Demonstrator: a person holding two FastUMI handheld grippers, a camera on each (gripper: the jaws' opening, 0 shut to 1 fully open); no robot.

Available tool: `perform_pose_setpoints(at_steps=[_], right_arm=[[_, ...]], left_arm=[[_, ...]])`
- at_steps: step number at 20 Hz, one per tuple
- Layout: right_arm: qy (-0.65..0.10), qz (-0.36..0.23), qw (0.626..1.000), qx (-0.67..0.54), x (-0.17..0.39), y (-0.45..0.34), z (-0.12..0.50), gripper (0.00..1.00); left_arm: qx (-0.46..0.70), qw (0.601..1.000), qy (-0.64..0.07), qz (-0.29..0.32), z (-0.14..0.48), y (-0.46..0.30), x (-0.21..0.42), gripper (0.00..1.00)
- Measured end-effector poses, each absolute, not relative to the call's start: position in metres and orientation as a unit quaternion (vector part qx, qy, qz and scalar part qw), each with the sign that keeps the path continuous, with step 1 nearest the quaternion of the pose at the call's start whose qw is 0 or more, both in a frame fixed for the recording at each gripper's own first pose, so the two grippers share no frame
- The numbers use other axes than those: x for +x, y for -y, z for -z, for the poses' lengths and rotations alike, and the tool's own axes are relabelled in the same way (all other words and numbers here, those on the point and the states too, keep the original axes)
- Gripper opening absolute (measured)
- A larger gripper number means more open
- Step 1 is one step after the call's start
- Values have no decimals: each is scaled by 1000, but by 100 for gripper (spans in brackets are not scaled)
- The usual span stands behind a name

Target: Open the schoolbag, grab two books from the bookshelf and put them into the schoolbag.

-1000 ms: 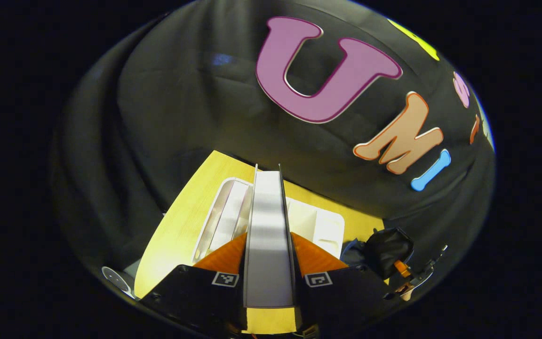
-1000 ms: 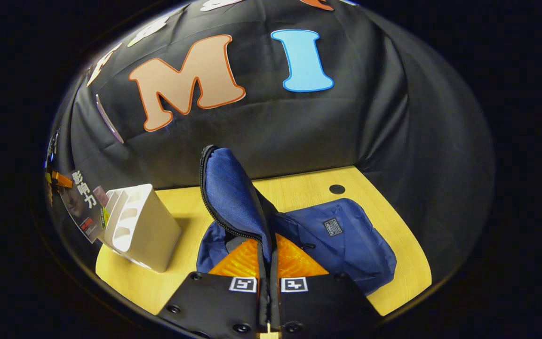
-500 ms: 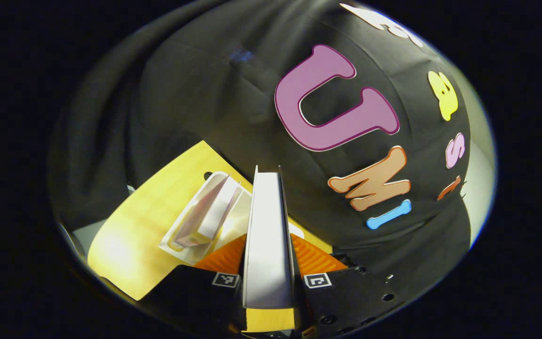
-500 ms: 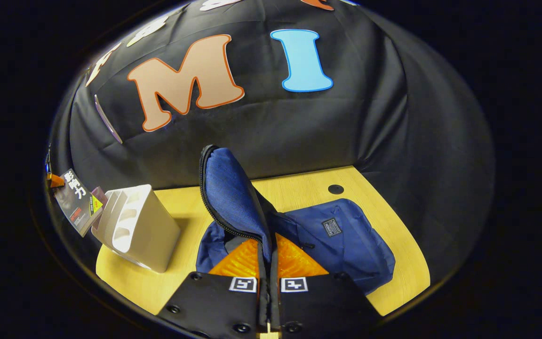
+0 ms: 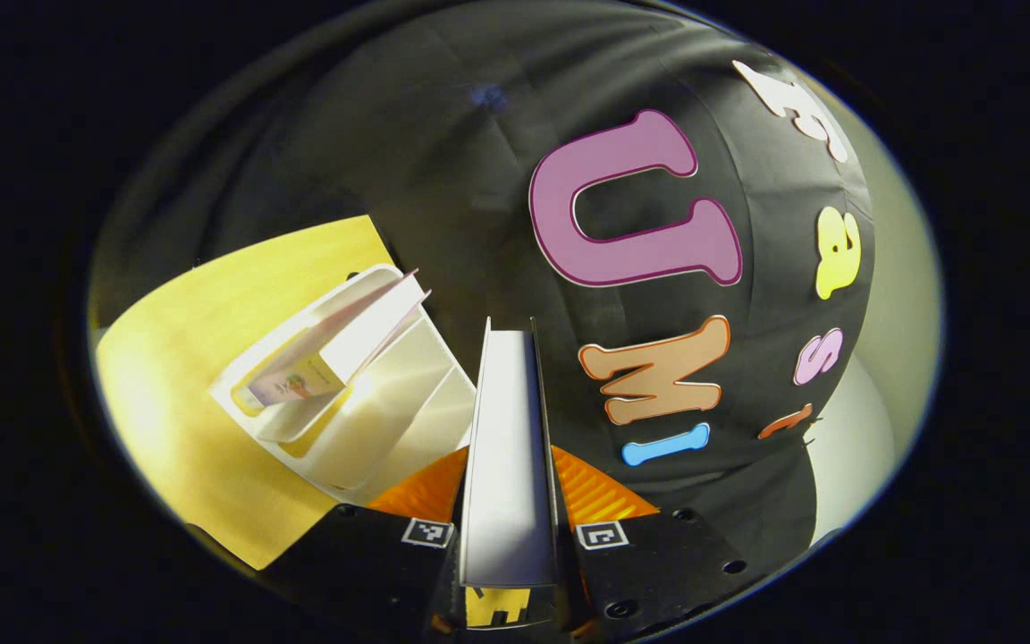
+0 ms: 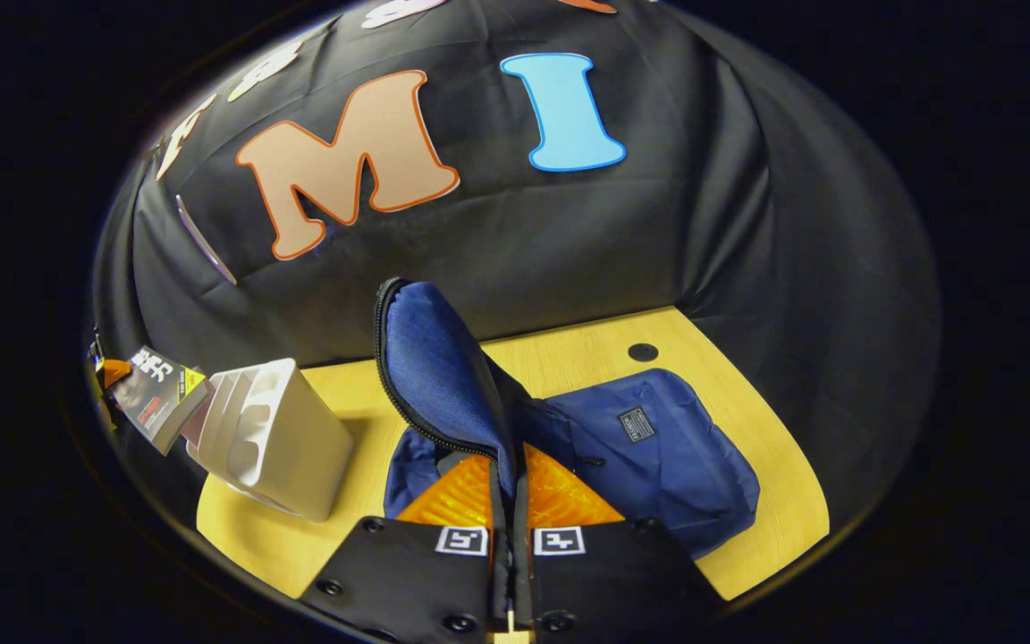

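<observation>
Now left gripper (image 5: 508, 501) clamps an upright book (image 5: 508, 447) near the table's (image 6: 569, 358) left edge; right gripper (image 6: 510, 501), pinching the schoolbag (image 6: 649, 447) flap (image 6: 434, 367), holds its mouth open mid-table.

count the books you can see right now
2. One book is clamped between the left tongs, lifted clear of the white bookshelf. A second book leans in the bookshelf's end slot. Others may be hidden.

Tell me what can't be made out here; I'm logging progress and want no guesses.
- Schoolbag interior, right gripper view: the raised flap, pinched by the right gripper, hides it.
- Held book, left gripper view: seen edge-on in the left gripper, its cover is hidden.
- Bookshelf far slots: the book left in it covers them.
</observation>
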State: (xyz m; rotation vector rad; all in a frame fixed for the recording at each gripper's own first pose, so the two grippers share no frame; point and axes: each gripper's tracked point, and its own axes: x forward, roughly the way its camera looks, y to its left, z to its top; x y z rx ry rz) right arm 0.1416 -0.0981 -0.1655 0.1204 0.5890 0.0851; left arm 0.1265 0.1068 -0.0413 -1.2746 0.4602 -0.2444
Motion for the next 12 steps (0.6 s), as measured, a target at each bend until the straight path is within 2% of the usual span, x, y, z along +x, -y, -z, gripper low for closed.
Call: perform_pose_setpoints(at_steps=[6, 7, 12], right_arm=[[-295, -55, 952, 61, 141, 96, 166, 5], [-294, -57, 952, 60, 142, 96, 166, 2], [-297, -62, 951, 67, 141, 95, 165, 5]], left_arm=[[-578, 768, -234, 146, 51, -45, 131, 35], [-578, 767, -236, 148, 54, -34, 134, 35], [-586, 751, -258, 163, 70, 16, 136, 35]])
